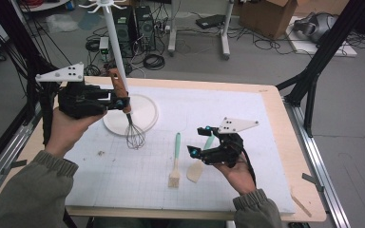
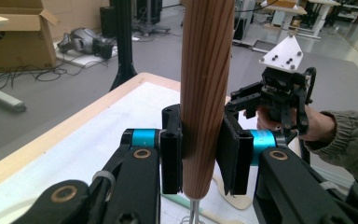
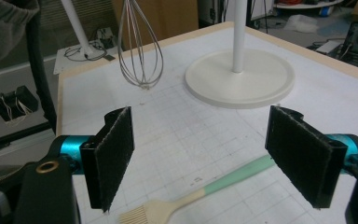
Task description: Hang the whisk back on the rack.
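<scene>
Nearest the camera in the left gripper view, the left gripper (image 2: 200, 154) clamps both black pads against the wooden handle of a whisk (image 2: 206, 93), which stands upright between them; the wire stem emerges just below the handle's rounded end. In the high view the same gripper (image 1: 116, 101) holds the whisk (image 1: 129, 118) above the white mat (image 1: 247, 123), the wire loops hanging over the front rim of the round base of a white stand (image 1: 147, 116), whose pole rises just behind the handle. The right gripper (image 1: 200, 140) hovers low over the mat with jaws spread wide and nothing between them; in the right gripper view its pads (image 3: 114, 156) are well apart. A pastry brush (image 3: 205, 191) with mint handle lies on the mat beneath them. A mint-handled spatula (image 1: 197, 168) lies just beside the brush, partly under the right gripper.
</scene>
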Available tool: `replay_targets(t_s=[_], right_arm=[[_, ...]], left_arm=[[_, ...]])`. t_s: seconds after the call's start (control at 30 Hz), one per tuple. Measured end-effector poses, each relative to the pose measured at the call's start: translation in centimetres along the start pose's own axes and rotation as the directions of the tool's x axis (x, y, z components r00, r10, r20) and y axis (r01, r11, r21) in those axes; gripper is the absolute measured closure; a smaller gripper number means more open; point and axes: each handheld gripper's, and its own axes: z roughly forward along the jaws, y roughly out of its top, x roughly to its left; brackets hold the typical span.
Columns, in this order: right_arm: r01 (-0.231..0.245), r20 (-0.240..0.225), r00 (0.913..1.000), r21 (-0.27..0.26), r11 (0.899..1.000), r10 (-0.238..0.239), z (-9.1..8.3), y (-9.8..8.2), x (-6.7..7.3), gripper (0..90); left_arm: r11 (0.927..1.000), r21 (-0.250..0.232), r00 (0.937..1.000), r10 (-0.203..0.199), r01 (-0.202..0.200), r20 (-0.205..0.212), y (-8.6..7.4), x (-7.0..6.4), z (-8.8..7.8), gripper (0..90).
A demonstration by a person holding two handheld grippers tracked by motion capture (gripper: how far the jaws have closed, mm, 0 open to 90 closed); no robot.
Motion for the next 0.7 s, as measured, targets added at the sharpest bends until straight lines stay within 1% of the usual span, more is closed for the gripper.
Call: replay_targets(t_s=[0.1, 0.2, 0.23, 0.27, 0.33, 0.37, 0.5, 0.57, 0.6, 0.7], right_arm=[[0.002, 0.006, 1.0000, 0.015, 1.000, -0.002, 0.0, -0.1, -0.3, 21.8], [0.009, 0.012, 0.9999, 0.013, 1.000, -0.009, -0.1, -0.1, -0.5, 21.9], [0.009, 0.013, 0.9999, 0.012, 1.000, -0.009, -0.1, -0.1, -0.6, 21.8], [0.013, 0.015, 0.9998, 0.009, 1.000, -0.013, -0.2, -0.1, -0.9, 21.8], [0.013, 0.019, 0.9997, 0.013, 1.000, -0.013, -0.2, -0.1, -1.0, 21.8], [0.021, 0.023, 0.9995, 0.015, 1.000, -0.021, -0.2, 0.0, -1.1, 21.8], [0.033, 0.035, 0.9988, 0.016, 0.999, -0.034, -0.4, 0.4, -1.3, 21.8], [0.035, 0.039, 0.9986, 0.025, 0.999, -0.036, -0.5, 0.5, -1.3, 20.9], [0.043, 0.044, 0.9981, 0.021, 0.999, -0.043, -0.6, 0.6, -1.3, 21.0], [0.040, 0.047, 0.9981, 0.015, 0.999, -0.041, -0.8, 0.6, -1.4, 20.9]], left_arm=[[1.0000, -0.003, 0.9999, -0.007, 0.007, -0.007, 0.5, 0.8, 0.0, 72.4], [0.9999, -0.006, 0.9998, -0.011, 0.011, -0.014, 1.0, 1.6, 0.0, 72.4], [0.9997, -0.012, 0.9997, -0.020, 0.019, -0.015, 1.2, 1.8, 0.0, 72.4], [0.9998, -0.009, 0.9997, -0.019, 0.019, -0.013, 1.4, 2.0, 0.0, 72.4], [0.9997, -0.004, 0.9996, -0.023, 0.023, -0.019, 1.7, 2.5, 0.0, 72.3], [0.9997, -0.003, 0.9995, -0.023, 0.023, -0.019, 1.9, 2.6, 0.0, 72.4], [0.9996, -0.003, 0.9994, -0.029, 0.029, -0.018, 2.6, 3.3, 0.0, 72.4], [0.9996, -0.002, 0.9993, -0.029, 0.029, -0.022, 3.0, 3.6, -0.1, 72.4], [0.9995, -0.002, 0.9993, -0.031, 0.031, -0.023, 3.2, 3.7, -0.1, 72.4], [0.9996, 0.002, 0.9992, -0.027, 0.027, -0.028, 4.0, 3.8, -0.3, 72.3]])
